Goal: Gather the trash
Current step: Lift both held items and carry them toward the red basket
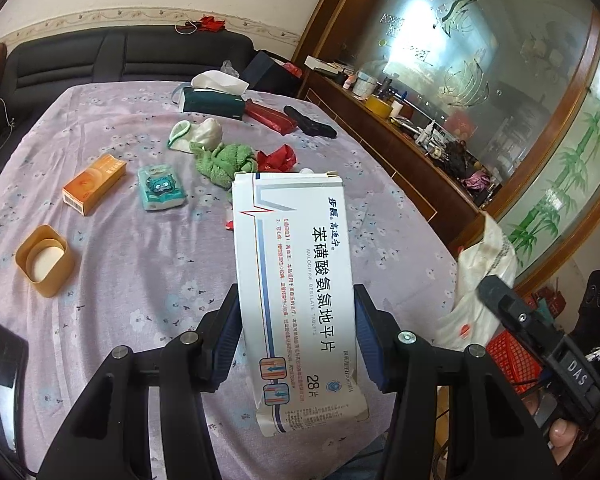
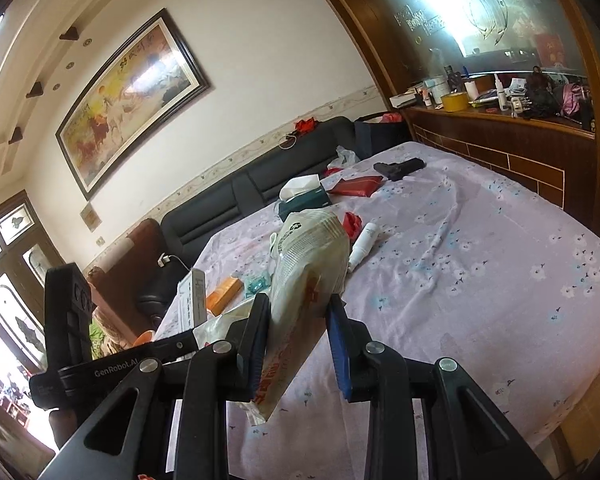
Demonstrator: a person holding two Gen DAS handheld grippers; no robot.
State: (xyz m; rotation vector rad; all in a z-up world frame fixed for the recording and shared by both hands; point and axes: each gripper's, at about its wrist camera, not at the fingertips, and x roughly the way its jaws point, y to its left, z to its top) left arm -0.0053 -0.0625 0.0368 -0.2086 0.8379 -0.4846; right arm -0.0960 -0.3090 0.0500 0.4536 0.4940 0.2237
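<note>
My left gripper [image 1: 296, 300] is shut on a white medicine box [image 1: 296, 264] with blue print, held above the purple flowered tablecloth [image 1: 140, 272]. My right gripper [image 2: 298, 308] is shut on a white plastic bag [image 2: 308, 264], held up over the table's edge. The bag also shows at the right of the left wrist view [image 1: 480, 284], and the box at the left of the right wrist view [image 2: 192, 300]. On the table lie an orange box [image 1: 94, 182], a teal tissue pack [image 1: 162, 188], red wrapper scraps [image 1: 278, 158] and a white tube [image 2: 362, 246].
An orange cup [image 1: 46, 260], a green cloth [image 1: 226, 162], a green tissue box [image 1: 214, 102], a red pouch [image 1: 270, 116] and a black object [image 1: 310, 122] sit on the table. A dark phone [image 1: 0, 364] lies at the left edge. A cluttered wooden sideboard [image 1: 420, 140] stands right, a black sofa [image 1: 100, 60] behind.
</note>
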